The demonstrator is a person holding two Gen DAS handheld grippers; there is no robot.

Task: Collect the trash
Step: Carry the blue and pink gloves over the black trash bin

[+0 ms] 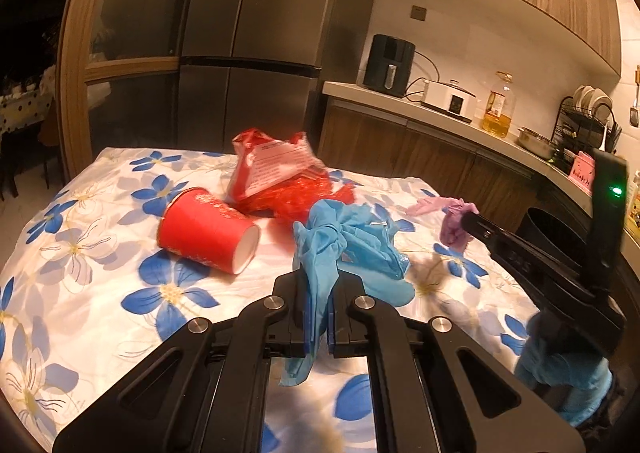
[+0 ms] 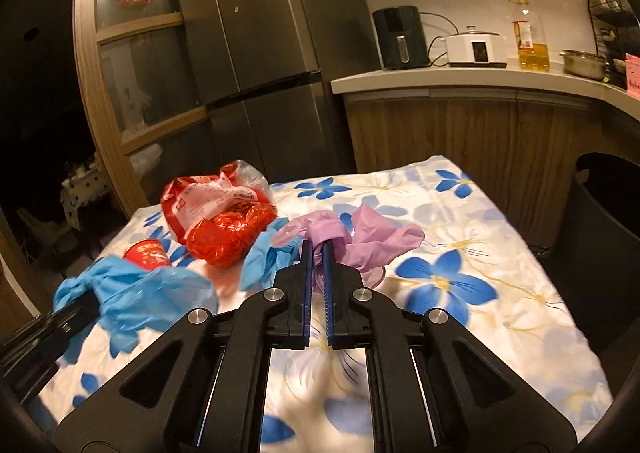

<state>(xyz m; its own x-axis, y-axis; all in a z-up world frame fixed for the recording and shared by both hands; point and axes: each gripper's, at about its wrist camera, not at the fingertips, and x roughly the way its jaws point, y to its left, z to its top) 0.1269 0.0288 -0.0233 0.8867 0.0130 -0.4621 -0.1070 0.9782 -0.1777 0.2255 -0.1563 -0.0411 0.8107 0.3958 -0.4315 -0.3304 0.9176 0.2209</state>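
Right now both of my claws are loaded. Nearest to me, my left claw point(image 1: 319, 285) is clamped on a crumpled blue glove point(image 1: 344, 241), whose loose end dangles below the pads, just above the flowered cloth of the desk point(image 1: 80, 237). My right claw point(image 2: 317, 253) is pinched shut on a lilac glove point(image 2: 368, 241), bunched at the tips with its fingers trailing toward the right. Another blue glove point(image 2: 268, 253) lies on the cloth just left of that claw. Beyond them a red paper cup point(image 1: 206, 229) lies on its side, and farther back sits a red snack wrapper point(image 1: 272, 169) on a heap of red netting point(image 2: 228, 237). Off the desk's right edge stands a dark bin point(image 2: 600, 221), open at the top.

I judge this the carry step: both gloves gripped, neither binned. Next, I should swing right over the bin's mouth and release, then come back for the remaining glove, the cup and the wrapper.
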